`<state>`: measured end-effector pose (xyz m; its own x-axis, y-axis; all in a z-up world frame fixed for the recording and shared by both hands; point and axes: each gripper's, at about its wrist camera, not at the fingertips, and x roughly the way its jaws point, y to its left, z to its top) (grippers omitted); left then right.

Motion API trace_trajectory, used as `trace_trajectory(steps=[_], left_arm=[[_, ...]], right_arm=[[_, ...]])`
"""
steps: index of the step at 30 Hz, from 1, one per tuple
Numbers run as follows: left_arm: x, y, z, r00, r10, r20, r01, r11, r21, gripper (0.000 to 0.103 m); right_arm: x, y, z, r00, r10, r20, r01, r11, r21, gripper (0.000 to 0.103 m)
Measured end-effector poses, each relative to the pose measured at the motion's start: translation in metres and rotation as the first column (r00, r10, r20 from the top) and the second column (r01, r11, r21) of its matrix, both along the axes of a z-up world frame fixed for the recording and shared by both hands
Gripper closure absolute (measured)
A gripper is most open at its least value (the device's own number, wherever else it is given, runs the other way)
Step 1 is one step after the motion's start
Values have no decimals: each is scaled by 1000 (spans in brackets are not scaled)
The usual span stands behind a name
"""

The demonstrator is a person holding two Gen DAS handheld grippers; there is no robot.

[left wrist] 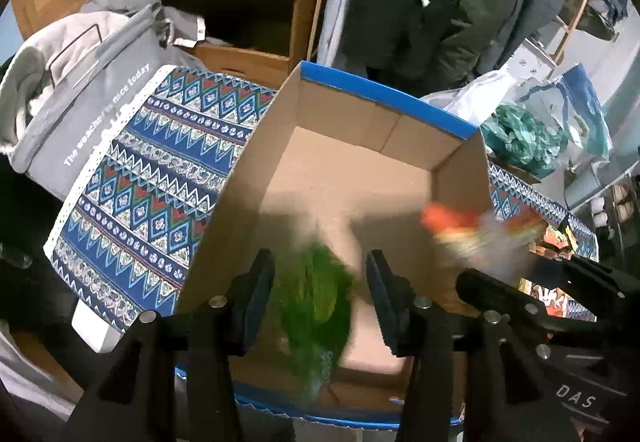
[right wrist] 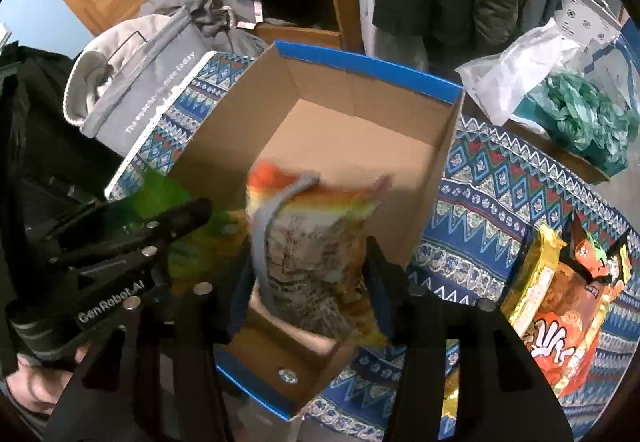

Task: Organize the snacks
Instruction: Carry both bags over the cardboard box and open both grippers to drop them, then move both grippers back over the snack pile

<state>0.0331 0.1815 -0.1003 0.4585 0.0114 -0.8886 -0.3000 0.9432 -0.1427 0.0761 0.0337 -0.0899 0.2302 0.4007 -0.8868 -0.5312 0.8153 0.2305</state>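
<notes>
Left wrist view: the left tongs (left wrist: 316, 298) sit over the open cardboard box (left wrist: 360, 178) on the patterned table (left wrist: 140, 182), with a blurry green snack bag (left wrist: 316, 302) between the fingers. Looks like they're closed on it, though the blur makes it hard to swear the pads are touching. The box floor beyond is bare cardboard. Off to the right, the right tongs come in with a smeared orange-topped bag (left wrist: 456, 226).

Right wrist view: the right tongs (right wrist: 308, 274) are clamped narrow on that orange-topped bag (right wrist: 308, 242), held over the near end of the box (right wrist: 360, 130). The left tongs (right wrist: 176, 218) show at the left with the green bag (right wrist: 168, 190) at the box's edge. One more orange snack packet (right wrist: 568, 306) lies on the table (right wrist: 480, 194), right of the box.

So it's early going: nothing visibly resting in the box yet, two bags about to go in, at least one packet left.
</notes>
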Motion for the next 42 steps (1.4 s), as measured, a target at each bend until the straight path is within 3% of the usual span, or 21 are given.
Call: trace_trajectory(steps=[1, 11, 29, 42], left_arm=[[0, 1, 1, 1000, 7, 1, -7, 1000, -2, 43], [-4, -10, 11, 1000, -8, 28, 8, 1000, -10, 39], [1, -71, 25, 989, -138, 57, 138, 990, -12, 39], [5, -134, 31, 966, -251, 58, 251, 968, 3, 39]], right_arm=[[0, -2, 1, 1000, -5, 3, 5, 1000, 1, 41], [3, -27, 14, 996, -71, 48, 71, 997, 4, 34], [-5, -108, 24, 979, -181, 92, 183, 983, -16, 34], [-17, -186, 19, 956, -277, 98, 281, 959, -33, 34]])
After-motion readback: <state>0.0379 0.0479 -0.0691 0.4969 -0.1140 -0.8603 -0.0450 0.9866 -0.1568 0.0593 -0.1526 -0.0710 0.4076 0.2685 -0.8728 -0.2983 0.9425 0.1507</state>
